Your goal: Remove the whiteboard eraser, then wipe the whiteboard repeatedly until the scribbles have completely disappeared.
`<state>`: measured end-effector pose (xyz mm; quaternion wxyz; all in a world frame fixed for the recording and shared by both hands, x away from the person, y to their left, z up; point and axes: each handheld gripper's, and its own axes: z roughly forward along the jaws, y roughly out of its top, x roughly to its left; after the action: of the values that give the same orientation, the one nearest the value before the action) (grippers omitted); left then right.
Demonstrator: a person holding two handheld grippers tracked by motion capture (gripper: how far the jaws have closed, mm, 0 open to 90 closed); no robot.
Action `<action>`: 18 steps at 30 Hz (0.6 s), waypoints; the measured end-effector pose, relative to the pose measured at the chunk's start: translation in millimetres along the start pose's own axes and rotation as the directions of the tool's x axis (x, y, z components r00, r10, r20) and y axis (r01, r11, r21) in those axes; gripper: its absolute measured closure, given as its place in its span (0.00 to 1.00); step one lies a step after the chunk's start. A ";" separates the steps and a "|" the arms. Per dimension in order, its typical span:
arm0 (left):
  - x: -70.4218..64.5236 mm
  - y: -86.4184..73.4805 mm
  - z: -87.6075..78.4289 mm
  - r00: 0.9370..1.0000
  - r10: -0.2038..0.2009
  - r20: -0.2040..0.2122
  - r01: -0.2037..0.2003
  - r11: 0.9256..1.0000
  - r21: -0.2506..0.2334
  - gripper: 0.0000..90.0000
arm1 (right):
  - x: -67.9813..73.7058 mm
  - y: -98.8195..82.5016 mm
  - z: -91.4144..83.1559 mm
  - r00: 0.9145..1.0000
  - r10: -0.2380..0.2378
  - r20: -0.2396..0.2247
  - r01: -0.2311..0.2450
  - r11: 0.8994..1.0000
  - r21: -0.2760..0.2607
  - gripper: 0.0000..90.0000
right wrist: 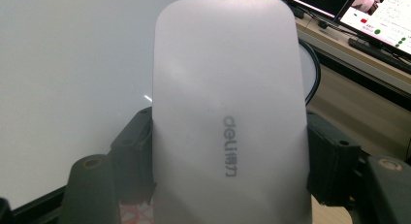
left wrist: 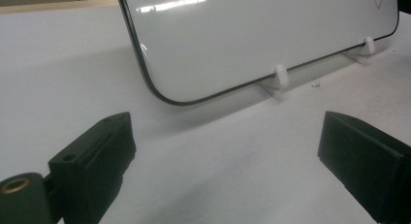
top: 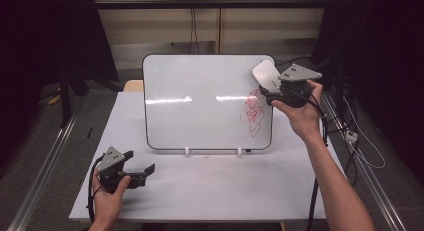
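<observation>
A whiteboard (top: 200, 101) stands tilted on two small white clips on the table, with a red scribble (top: 254, 113) near its right edge. My right gripper (top: 270, 91) is shut on a white board eraser (top: 265, 75), held against the board's upper right corner just above the scribble. In the right gripper view the eraser (right wrist: 230, 117) sits clamped between both jaws, its back printed "deli". My left gripper (top: 142, 163) rests low at the table's front left, jaws wide apart and empty. The left gripper view shows the board's lower left corner (left wrist: 165, 95) ahead of my gripper (left wrist: 225, 141).
The white table (top: 210, 191) holds bare surface in front of the board. White clips (left wrist: 280, 74) prop the board's bottom edge. Cables (top: 360, 146) trail on the floor at the right. Metal rails run along both sides of the table.
</observation>
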<state>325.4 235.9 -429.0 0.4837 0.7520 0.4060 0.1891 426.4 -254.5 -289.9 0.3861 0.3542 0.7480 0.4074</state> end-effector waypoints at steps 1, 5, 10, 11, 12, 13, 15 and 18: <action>0.1 0.0 0.0 1.000 0.001 0.001 -0.001 1.000 0.001 0.07 | 0.2 -1.0 -0.7 1.000 0.001 -0.003 -0.001 1.000 -0.001 0.34; 0.1 -0.1 0.2 1.000 0.003 -0.005 -0.003 1.000 0.005 0.07 | 0.6 -4.8 -2.9 1.000 0.003 -0.002 -0.003 1.000 -0.005 0.34; -0.3 -0.4 0.6 1.000 0.002 -0.008 -0.002 1.000 0.006 0.07 | 0.9 -8.5 -3.8 1.000 -0.012 -0.006 0.012 1.000 0.009 0.34; -0.3 -0.4 1.0 1.000 0.001 -0.008 -0.001 1.000 0.006 0.07 | 1.2 -8.9 -3.9 1.000 -0.018 -0.007 0.018 1.000 0.010 0.34; 0.0 -0.6 1.3 1.000 0.000 -0.007 0.000 1.000 0.006 0.07 | 2.1 -8.9 -3.8 1.000 -0.017 -0.008 0.017 1.000 0.007 0.34; 0.6 -0.9 1.6 1.000 0.003 -0.006 -0.003 1.000 0.009 0.07 | 2.5 -8.9 -3.6 1.000 -0.018 -0.009 0.018 1.000 0.008 0.34; 1.7 -1.9 1.8 1.000 -0.003 -0.004 0.003 1.000 0.012 0.07 | 3.2 -8.6 -2.2 1.000 -0.022 -0.011 0.023 1.000 0.009 0.34; 3.2 -2.1 0.5 1.000 -0.008 -0.001 0.008 1.000 0.008 0.07 | 6.8 -7.9 1.2 0.999 -0.031 -0.019 0.031 0.999 0.015 0.34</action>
<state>326.8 238.5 -431.4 0.4811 0.7523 0.4099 0.1860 422.7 -251.7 -299.2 0.3826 0.3415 0.7602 0.3989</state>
